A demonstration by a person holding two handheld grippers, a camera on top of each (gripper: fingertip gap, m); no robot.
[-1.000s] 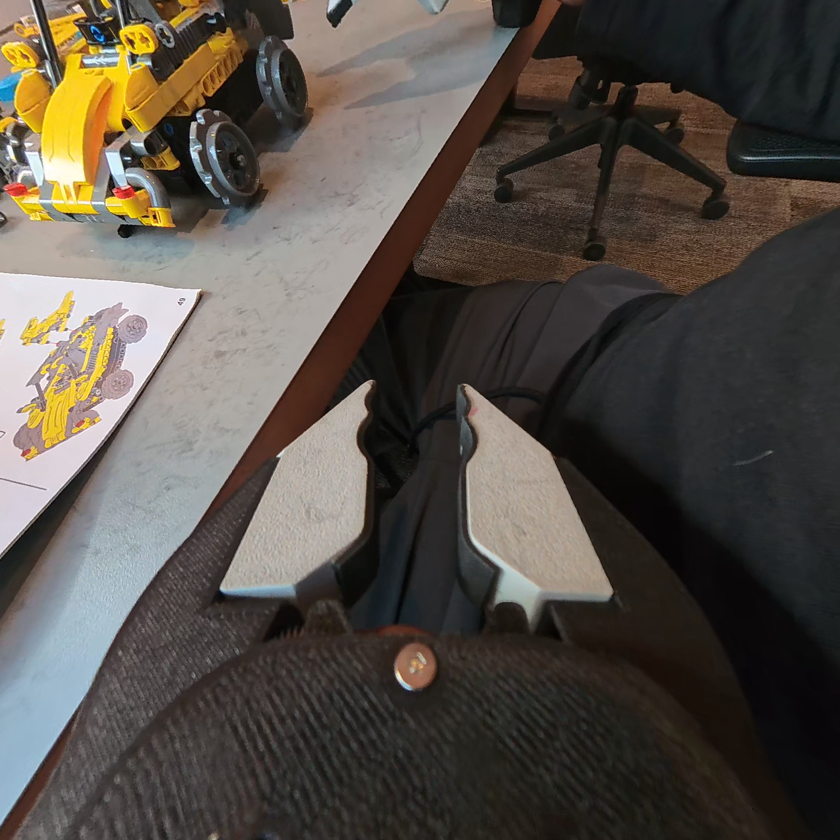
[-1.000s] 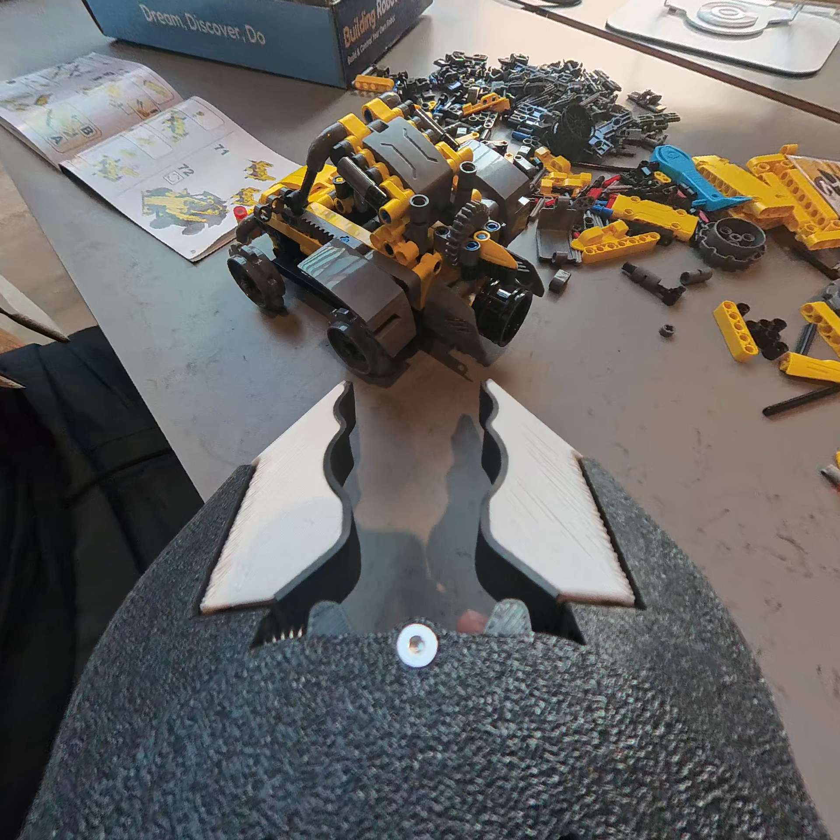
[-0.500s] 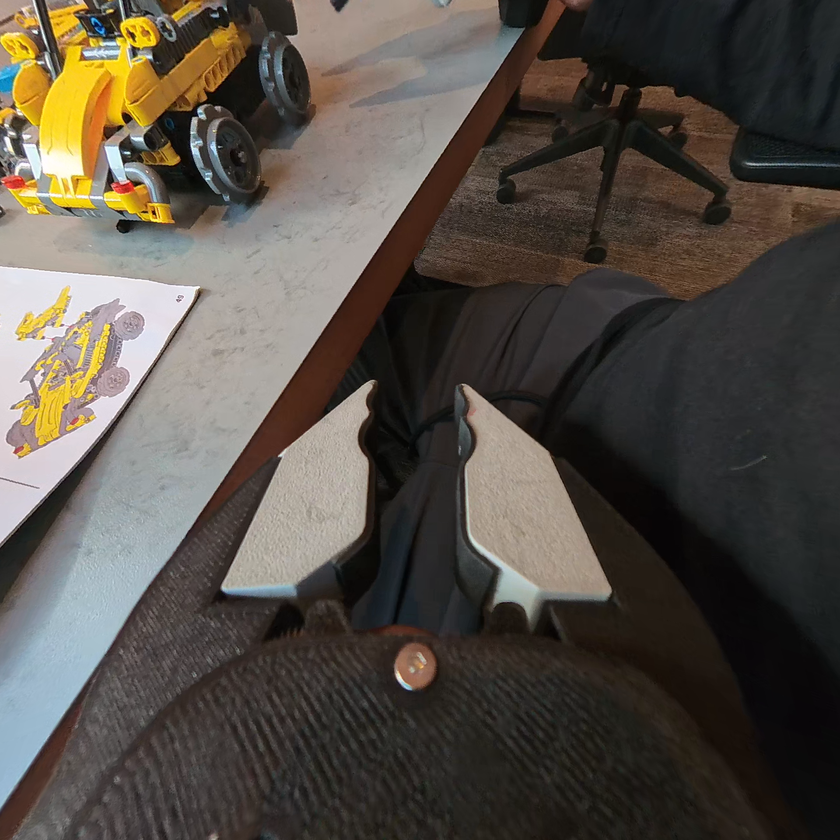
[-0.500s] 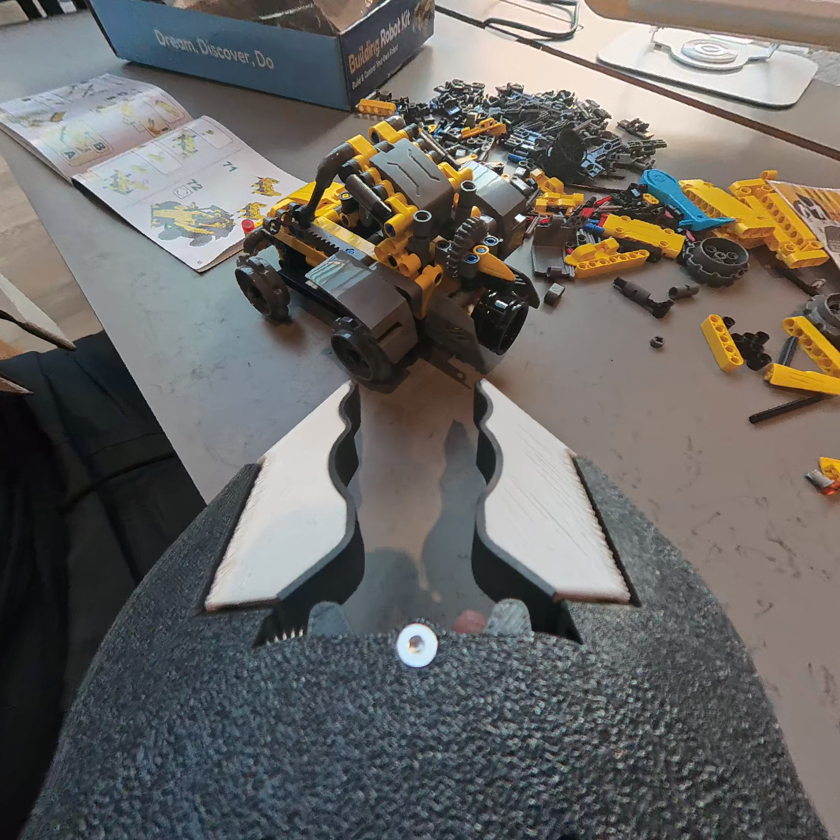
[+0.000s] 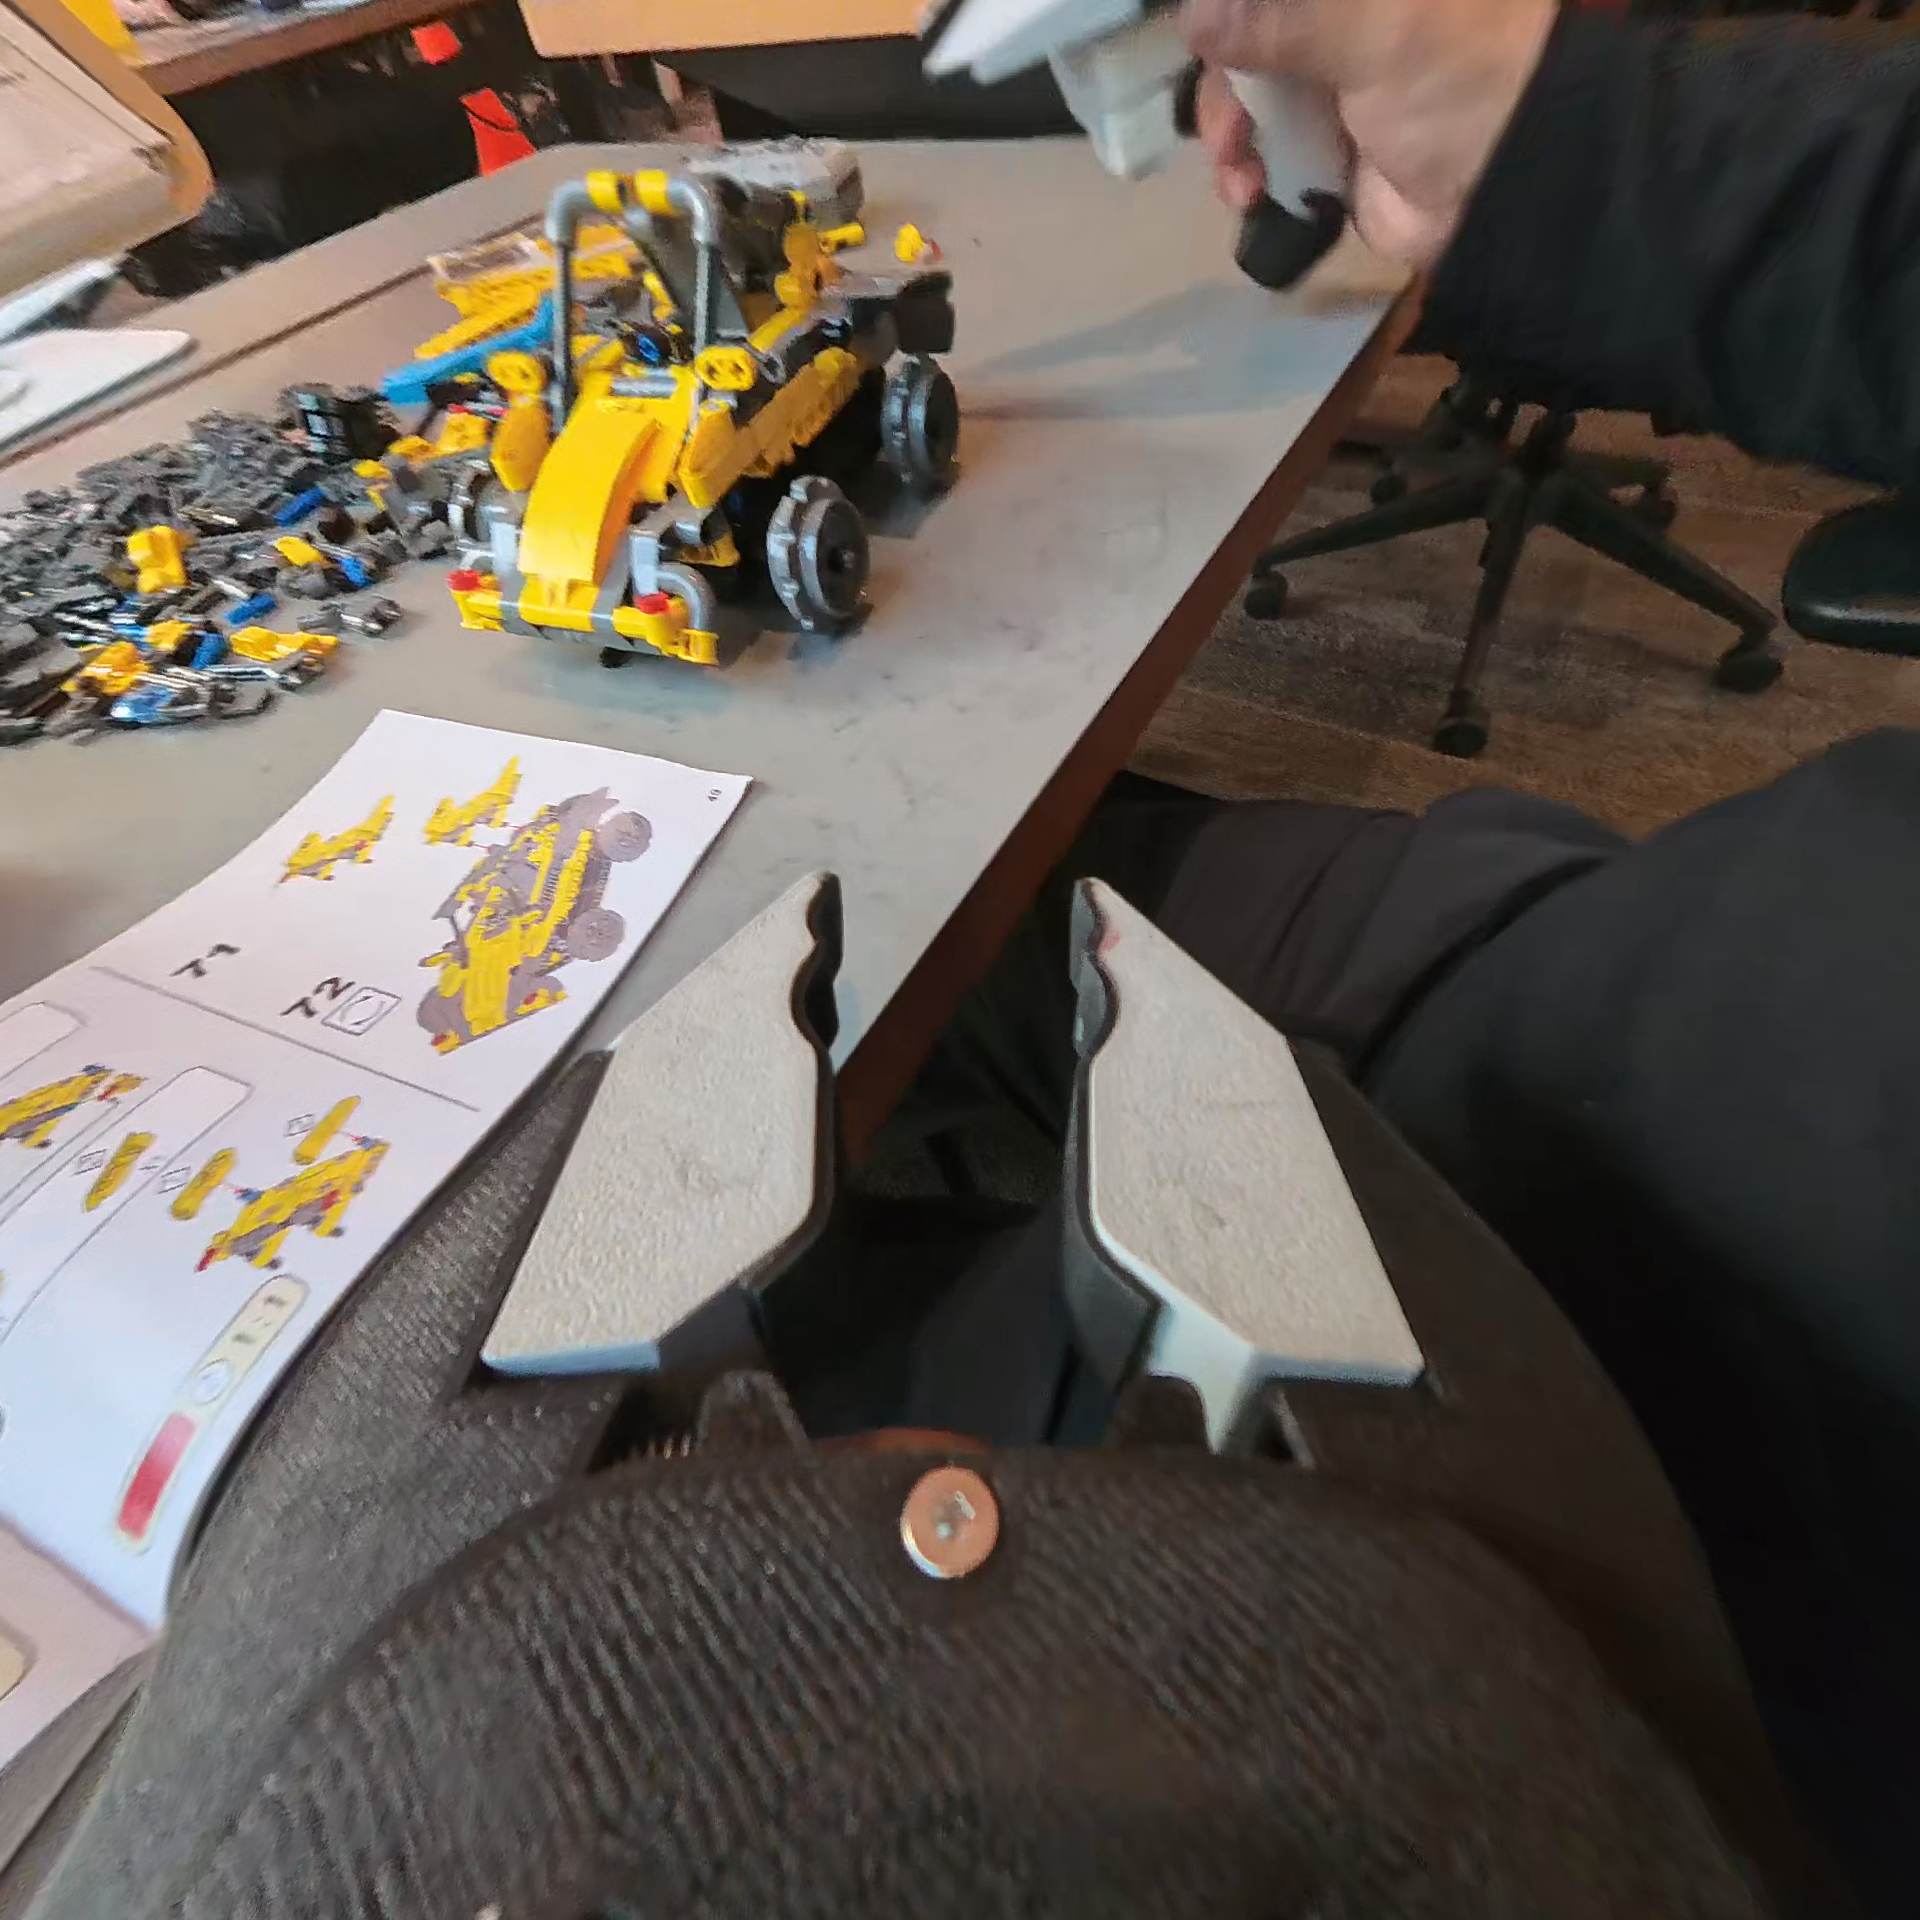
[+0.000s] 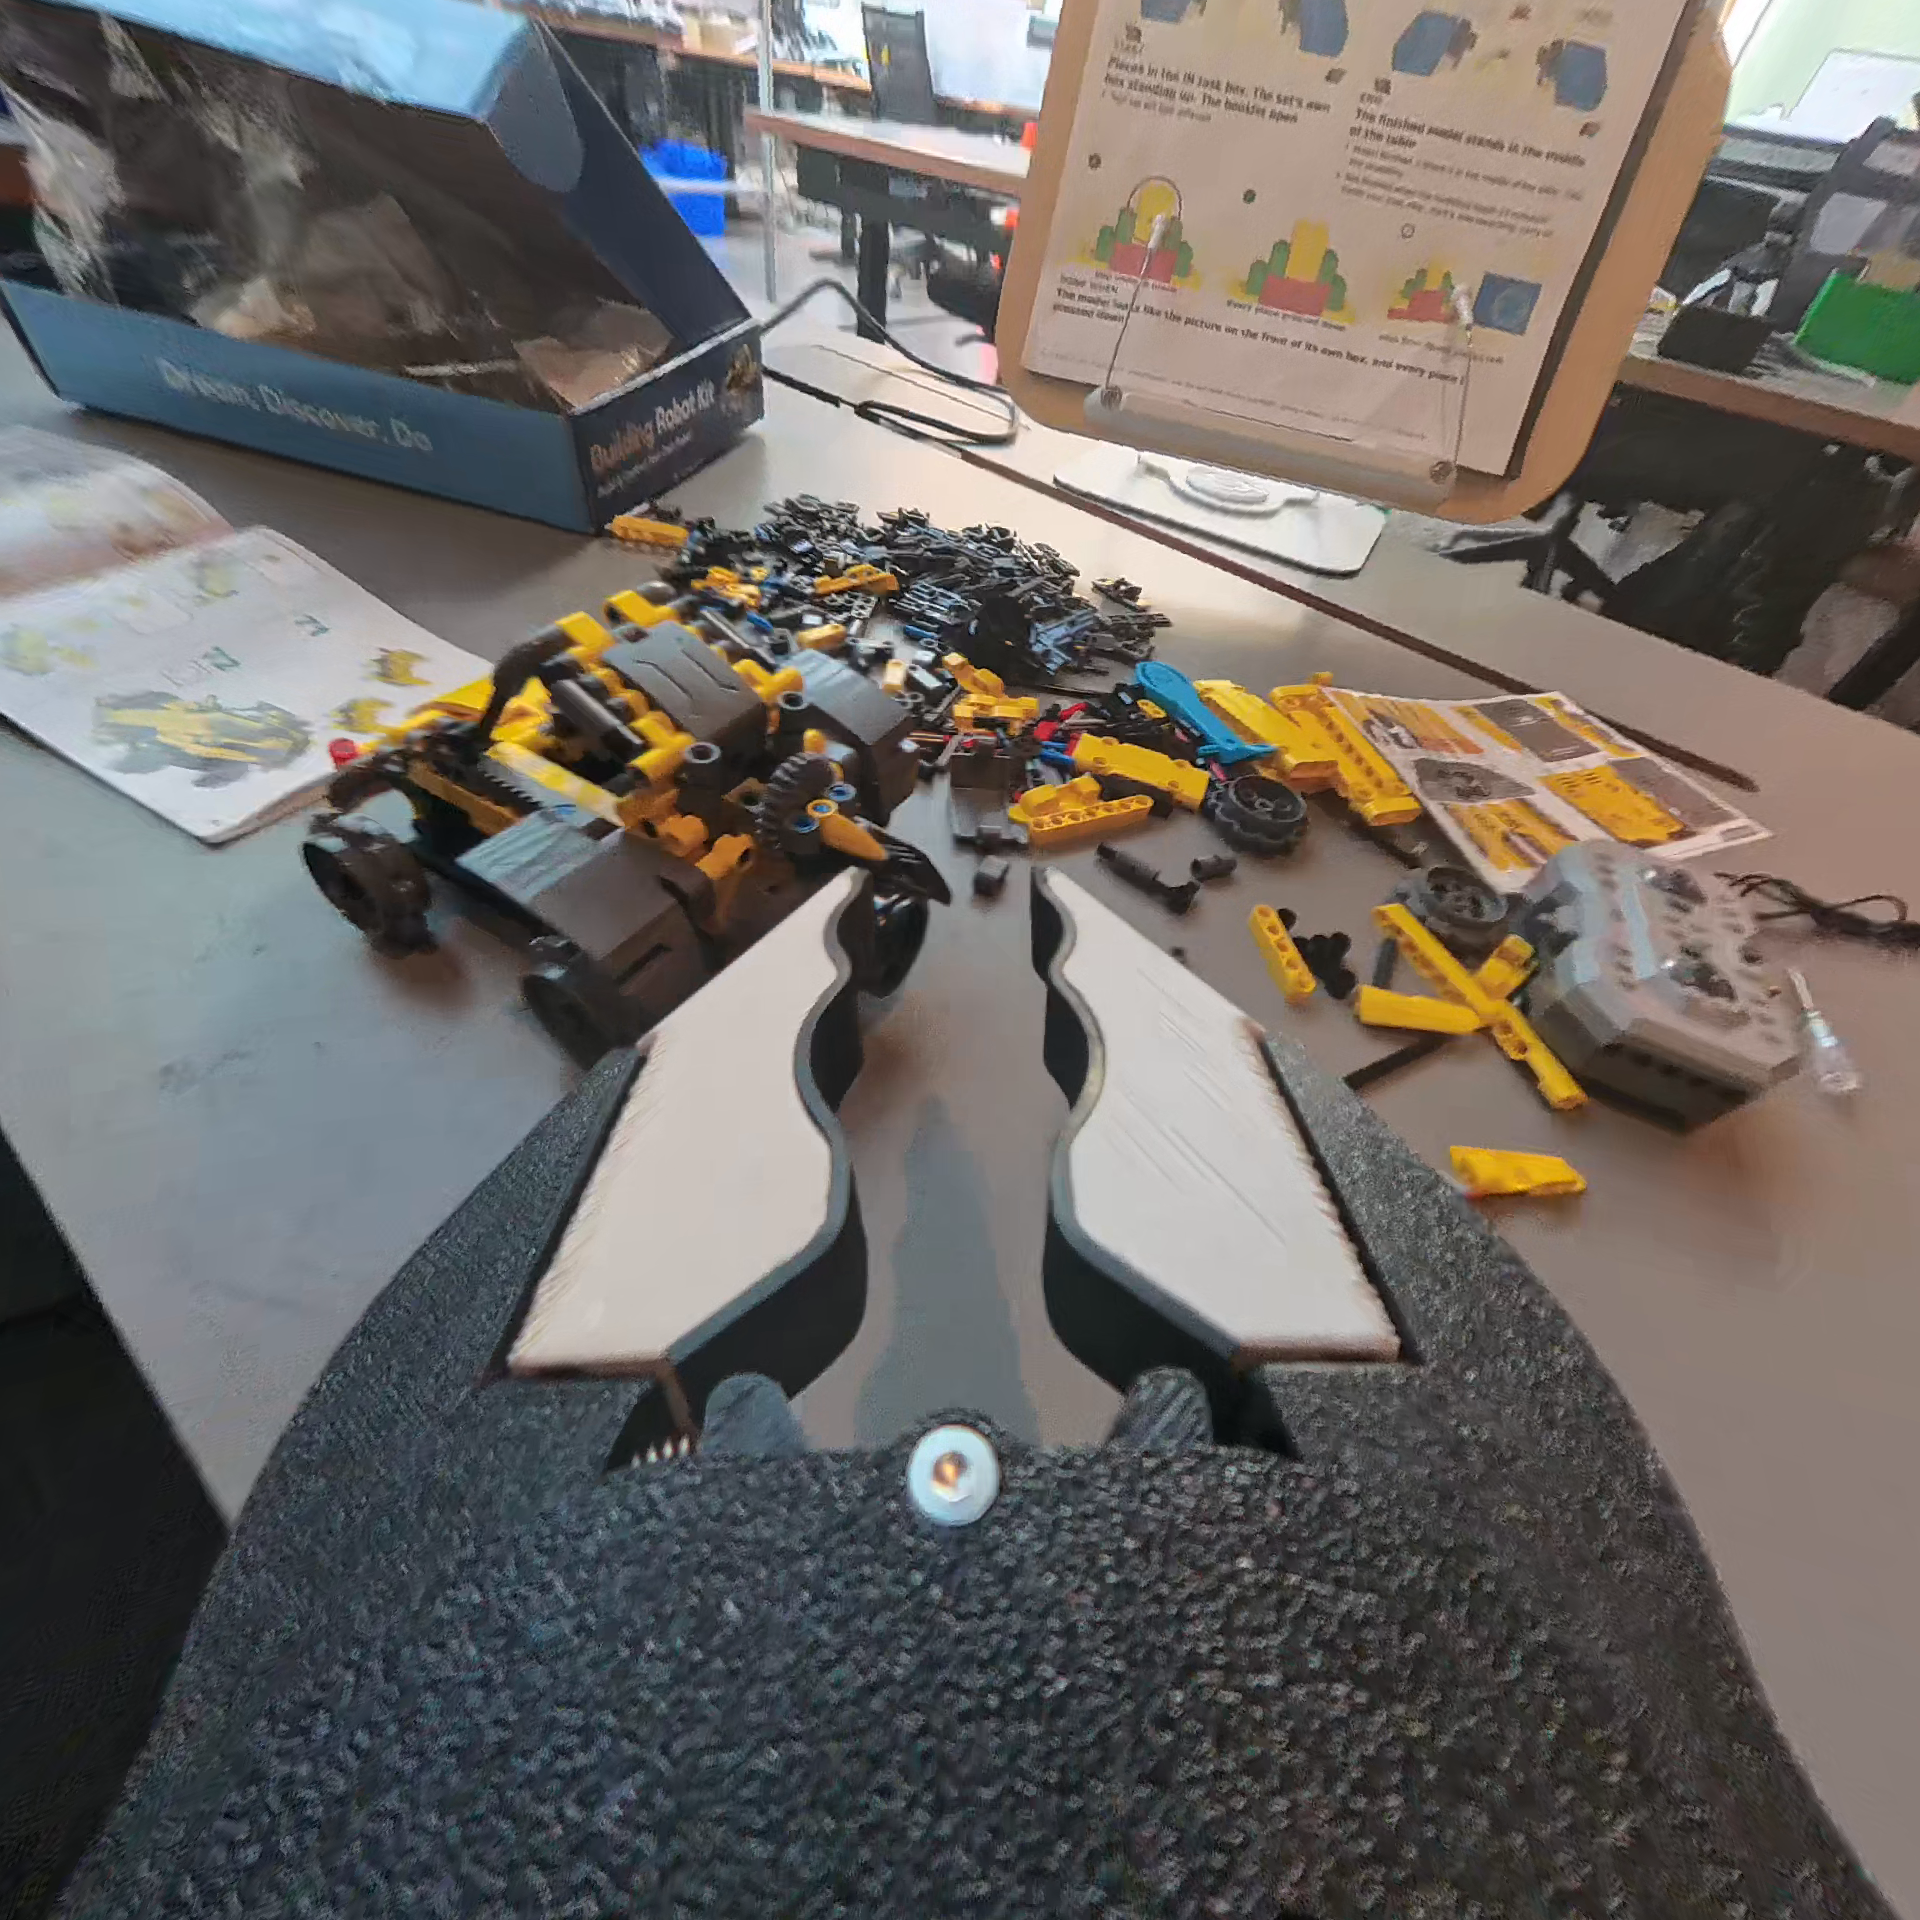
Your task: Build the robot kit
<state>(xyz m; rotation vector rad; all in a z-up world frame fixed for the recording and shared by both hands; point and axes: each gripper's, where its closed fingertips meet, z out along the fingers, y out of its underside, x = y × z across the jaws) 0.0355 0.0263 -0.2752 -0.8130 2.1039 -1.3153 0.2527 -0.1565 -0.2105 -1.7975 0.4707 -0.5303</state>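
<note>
Sitting beyond right gripper (image 6: 943, 902) (empty): toy car (image 6: 623, 821).

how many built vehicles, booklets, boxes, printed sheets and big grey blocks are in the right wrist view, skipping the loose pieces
yellow and black toy vehicle: 1
open instruction booklet: 1
open blue box: 1
printed sheet: 1
big grey block: 1
total: 5
</note>
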